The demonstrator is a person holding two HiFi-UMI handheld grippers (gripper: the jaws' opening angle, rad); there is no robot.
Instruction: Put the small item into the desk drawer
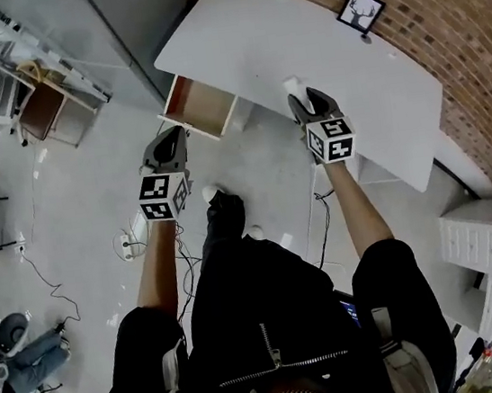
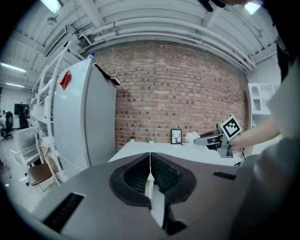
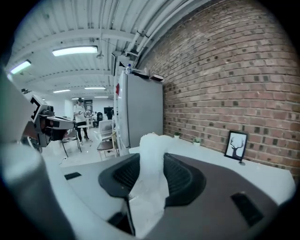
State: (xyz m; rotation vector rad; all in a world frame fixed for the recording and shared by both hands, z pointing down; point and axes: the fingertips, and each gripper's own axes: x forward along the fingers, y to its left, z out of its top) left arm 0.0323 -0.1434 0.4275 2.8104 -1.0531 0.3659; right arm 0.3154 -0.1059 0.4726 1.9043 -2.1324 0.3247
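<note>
The right claw (image 1: pixel 307 101) pinches the small white item (image 3: pixel 151 154) above the worktop (image 1: pixel 314 36) edge, right of the open drawer (image 1: pixel 203 106); it looks light, soft and crushable, best held gently mid-body; the left claw (image 2: pixel 150 164) is closed, empty.

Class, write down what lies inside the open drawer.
Only bare brown bottom shows in the drawer; its rear runs hidden under the desk.

The right gripper (image 3: pixel 152 164) pinches a white small item (image 3: pixel 151 145) between its fingers (image 3: pixel 183 178) above the white worktop (image 3: pixel 211 157); a framed picture (image 3: pixel 236 146) stands by the brick wall (image 3: pixel 225 79).
</note>
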